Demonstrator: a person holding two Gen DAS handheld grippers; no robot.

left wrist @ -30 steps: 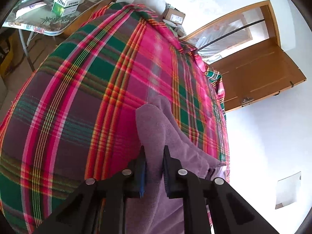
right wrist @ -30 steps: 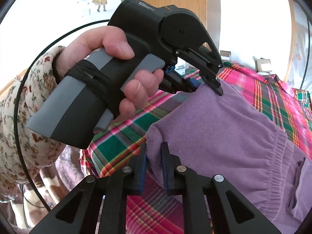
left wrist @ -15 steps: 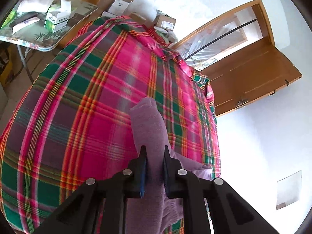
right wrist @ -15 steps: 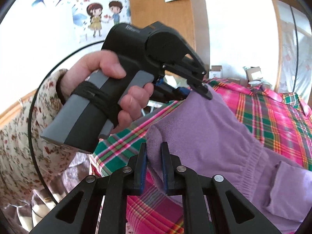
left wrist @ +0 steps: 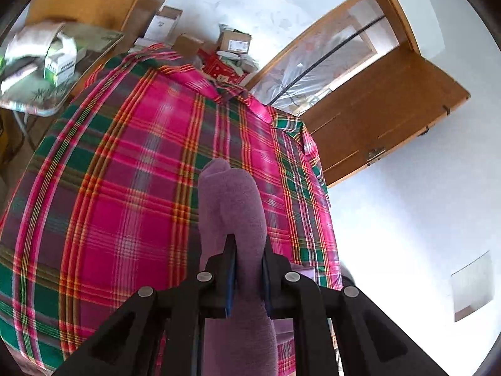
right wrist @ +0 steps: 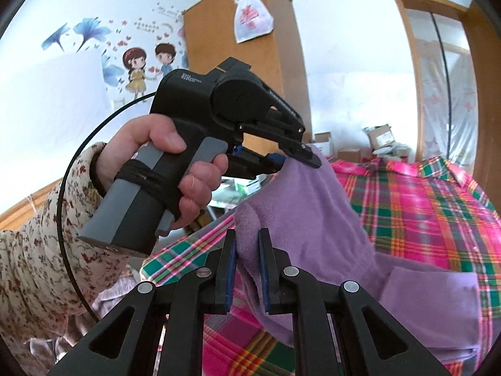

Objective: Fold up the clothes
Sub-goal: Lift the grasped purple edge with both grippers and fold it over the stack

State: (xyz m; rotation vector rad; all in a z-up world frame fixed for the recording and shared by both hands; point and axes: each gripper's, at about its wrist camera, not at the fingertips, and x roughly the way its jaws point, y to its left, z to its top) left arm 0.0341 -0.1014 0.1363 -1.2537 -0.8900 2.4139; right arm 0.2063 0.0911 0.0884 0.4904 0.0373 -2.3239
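Your left gripper (left wrist: 247, 250) pinches a fold of the purple fleece garment (left wrist: 233, 200), lifted above the plaid bedcover (left wrist: 125, 169). Your right gripper (right wrist: 245, 247) clamps another edge of it; the garment trails toward 4 o'clock. Your left hand (right wrist: 175, 169) sits at 10 o'clock.
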